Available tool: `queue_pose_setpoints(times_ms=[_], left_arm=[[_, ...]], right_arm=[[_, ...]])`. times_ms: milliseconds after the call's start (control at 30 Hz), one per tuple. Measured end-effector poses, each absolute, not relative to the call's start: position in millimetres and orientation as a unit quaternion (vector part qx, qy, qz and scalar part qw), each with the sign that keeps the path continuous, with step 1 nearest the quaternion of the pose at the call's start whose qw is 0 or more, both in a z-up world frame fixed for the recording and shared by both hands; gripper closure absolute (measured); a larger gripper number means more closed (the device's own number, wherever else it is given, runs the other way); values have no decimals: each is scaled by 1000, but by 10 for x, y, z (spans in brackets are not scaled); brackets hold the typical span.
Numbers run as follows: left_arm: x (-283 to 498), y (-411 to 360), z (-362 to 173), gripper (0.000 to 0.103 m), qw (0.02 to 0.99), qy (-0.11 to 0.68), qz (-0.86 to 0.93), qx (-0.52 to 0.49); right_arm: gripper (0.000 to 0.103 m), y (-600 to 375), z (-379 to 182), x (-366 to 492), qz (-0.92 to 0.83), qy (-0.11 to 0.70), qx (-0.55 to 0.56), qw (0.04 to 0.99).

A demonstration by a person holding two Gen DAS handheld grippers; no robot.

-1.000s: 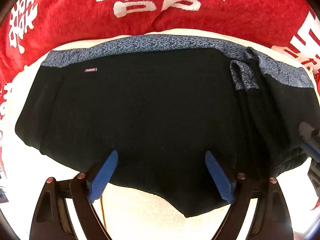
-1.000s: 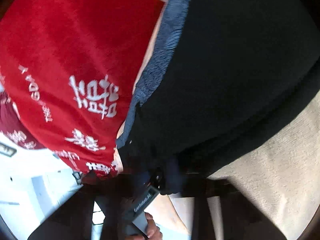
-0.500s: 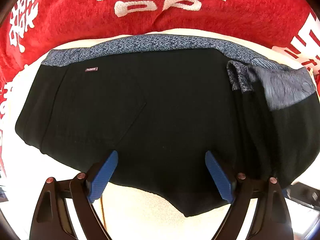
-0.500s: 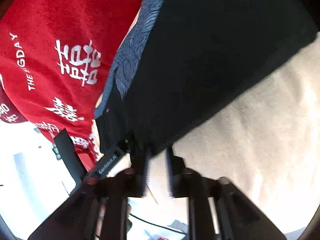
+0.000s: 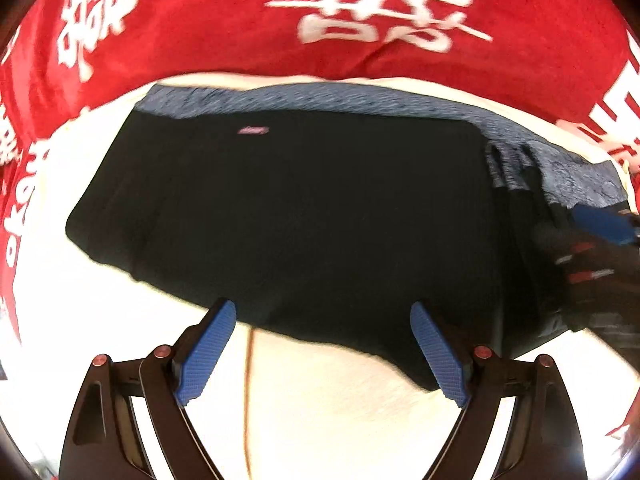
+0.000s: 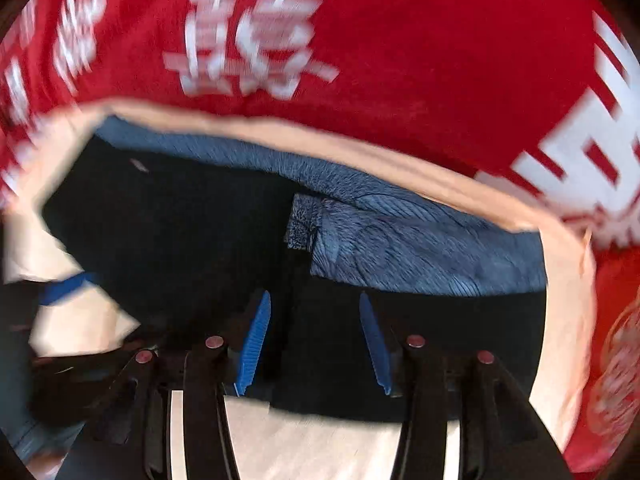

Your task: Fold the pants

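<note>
Pants (image 5: pixel 300 216) lie folded on the cream worktop (image 5: pixel 320 400) beside a red blanket (image 5: pixel 200 20); my right tongs (image 6: pixel 316 340) have just been opening, nothing between them, releasing the folded-over end. Left tongs (image 5: pixel 320 352) hover wide, empty.

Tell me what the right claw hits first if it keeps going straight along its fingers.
Most likely the black pants: the right claw hangs open over the dark fabric just below the blue patterned waistband, nothing between. Depth is unclear.

R gripper (image 6: pixel 314 340) jaws just been opening, nothing between, above black pants (image 6: pixel 180 240) w/ blue waistband (image 6: pixel 420 256); red blanket (image 6: pixel 400 60) behind.
</note>
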State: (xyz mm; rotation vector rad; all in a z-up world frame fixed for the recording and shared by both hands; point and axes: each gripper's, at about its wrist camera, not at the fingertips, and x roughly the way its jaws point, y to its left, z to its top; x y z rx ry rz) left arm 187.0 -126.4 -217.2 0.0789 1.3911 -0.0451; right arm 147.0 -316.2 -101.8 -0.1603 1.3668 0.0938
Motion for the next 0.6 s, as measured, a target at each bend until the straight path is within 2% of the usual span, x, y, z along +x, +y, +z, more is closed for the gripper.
queue_pose_setpoints(times_ms=[67,133,167,200,267,333,400,500,600], left_arm=[[1810,-1151,-2204,13,764,644,-15,33],[1779,-1070,-2230,13,760,649,-14,30],[1765,-1044,-2234,13,758,651,-15,28],[1763,-1040,-2242,13,758,652,-17,27],[1765,-1042,-2226,13,759,651,-21,29],[1774,-1053,-2194,13,762,646,-24,31],[1808,-1072,-2190,13,764,644,-26,33],[1853,-1111,-2172,13,760,648,-24,44],[1896,-1166,-2049,13,766,641,-31,43]], right_arm=[[45,-3001,-1283,1497,30,650,-134,748],[45,-2916,-1379,1410,30,634,-181,751],[50,-2927,-1367,1400,33,629,-183,755],[59,-2987,-1353,1412,36,633,-167,755],[68,-3164,-1328,1498,30,647,-122,752],[73,-3312,-1289,1636,31,652,-75,754],[97,-3408,-1262,1773,56,658,2,751],[97,-3315,-1398,1851,120,682,89,715],[96,-3395,-1280,1761,127,658,110,734]])
